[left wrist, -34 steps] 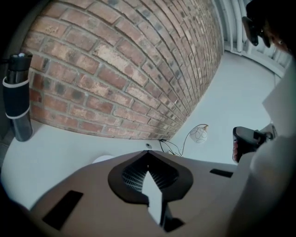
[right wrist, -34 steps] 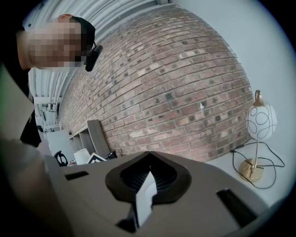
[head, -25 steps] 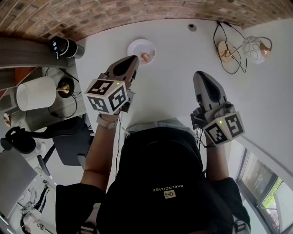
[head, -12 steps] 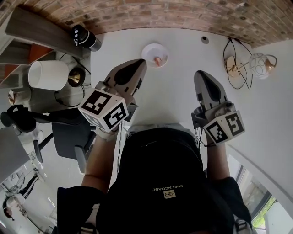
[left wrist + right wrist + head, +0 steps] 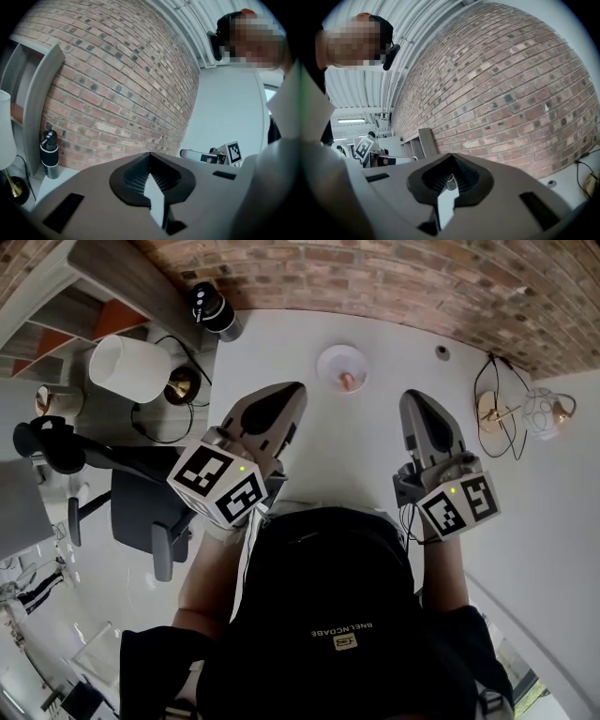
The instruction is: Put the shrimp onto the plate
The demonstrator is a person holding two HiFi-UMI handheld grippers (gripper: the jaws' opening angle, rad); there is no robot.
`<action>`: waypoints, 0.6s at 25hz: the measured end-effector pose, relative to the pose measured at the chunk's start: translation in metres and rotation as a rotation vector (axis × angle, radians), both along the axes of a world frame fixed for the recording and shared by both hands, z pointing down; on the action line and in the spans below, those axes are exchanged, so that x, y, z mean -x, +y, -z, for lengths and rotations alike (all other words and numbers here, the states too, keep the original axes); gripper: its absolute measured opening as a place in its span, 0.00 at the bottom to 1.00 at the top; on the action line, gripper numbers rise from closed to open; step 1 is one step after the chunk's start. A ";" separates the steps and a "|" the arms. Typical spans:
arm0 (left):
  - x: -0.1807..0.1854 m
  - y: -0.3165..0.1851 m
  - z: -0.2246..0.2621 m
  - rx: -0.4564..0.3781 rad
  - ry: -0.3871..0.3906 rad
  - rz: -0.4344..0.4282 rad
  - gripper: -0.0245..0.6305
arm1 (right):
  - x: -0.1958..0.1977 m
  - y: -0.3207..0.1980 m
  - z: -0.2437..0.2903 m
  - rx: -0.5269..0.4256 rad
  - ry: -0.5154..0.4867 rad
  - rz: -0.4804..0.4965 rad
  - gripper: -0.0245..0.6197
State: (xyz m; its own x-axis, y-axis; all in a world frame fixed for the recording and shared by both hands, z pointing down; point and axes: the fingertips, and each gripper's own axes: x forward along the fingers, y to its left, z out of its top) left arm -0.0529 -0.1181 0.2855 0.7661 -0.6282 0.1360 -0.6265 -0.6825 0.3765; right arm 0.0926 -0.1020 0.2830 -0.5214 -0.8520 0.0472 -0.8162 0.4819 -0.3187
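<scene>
Nearest to us, we hold the left gripper (image 5: 294, 390) and the right gripper (image 5: 413, 397) side by side above the white worktop (image 5: 375, 456), both pointing towards the brick wall (image 5: 394, 282). In the left gripper view, the left gripper (image 5: 150, 160) has its jaws pressed together with nothing between them. The right gripper view shows the same for the right gripper (image 5: 450, 161): jaws closed and empty.

The shrimp (image 5: 346, 382) lies beyond both sets of jaws, between their two lines and somewhat nearer the left tips, apart from both. We see it as a small pinkish-orange piece. It rests on the near part of a round white plate (image 5: 330, 356), which stands on the worktop. Neither gripper view shows the shrimp or the plate.

To the left of the left jaws stands a lamp (image 5: 131, 367) with a white shade. Farther off, by the wall, a black bottle (image 5: 214, 309) stands upright. Well to the right of the right jaws, some wire ornaments (image 5: 511, 411) lie on the worktop.
</scene>
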 end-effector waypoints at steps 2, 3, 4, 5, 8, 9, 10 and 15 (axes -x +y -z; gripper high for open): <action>0.007 0.003 0.002 -0.001 0.005 0.023 0.04 | 0.008 0.000 0.002 -0.010 0.001 0.022 0.04; 0.011 0.005 0.004 -0.002 0.007 0.035 0.04 | 0.012 0.000 0.003 -0.014 0.003 0.033 0.04; 0.015 0.006 0.005 -0.003 0.011 0.048 0.04 | 0.015 0.000 0.003 -0.017 0.004 0.045 0.04; 0.018 0.006 0.006 -0.005 0.016 0.058 0.04 | 0.018 -0.001 0.003 -0.021 0.004 0.056 0.04; 0.023 0.009 0.009 -0.010 0.026 0.079 0.04 | 0.024 -0.003 0.003 -0.025 -0.009 0.079 0.04; 0.024 0.011 0.009 -0.010 0.026 0.084 0.04 | 0.025 -0.003 0.003 -0.025 -0.013 0.085 0.04; 0.026 0.012 0.009 -0.010 0.025 0.090 0.04 | 0.027 -0.003 0.003 -0.025 -0.016 0.091 0.04; 0.036 0.016 0.006 -0.004 0.022 0.121 0.04 | 0.035 -0.004 0.003 -0.027 -0.024 0.114 0.04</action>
State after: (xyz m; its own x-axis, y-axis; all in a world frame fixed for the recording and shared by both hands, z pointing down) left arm -0.0886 -0.1016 0.2793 0.6876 -0.7166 0.1172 -0.6958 -0.6041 0.3884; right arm 0.0574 -0.1064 0.2796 -0.6161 -0.7876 0.0117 -0.7476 0.5800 -0.3235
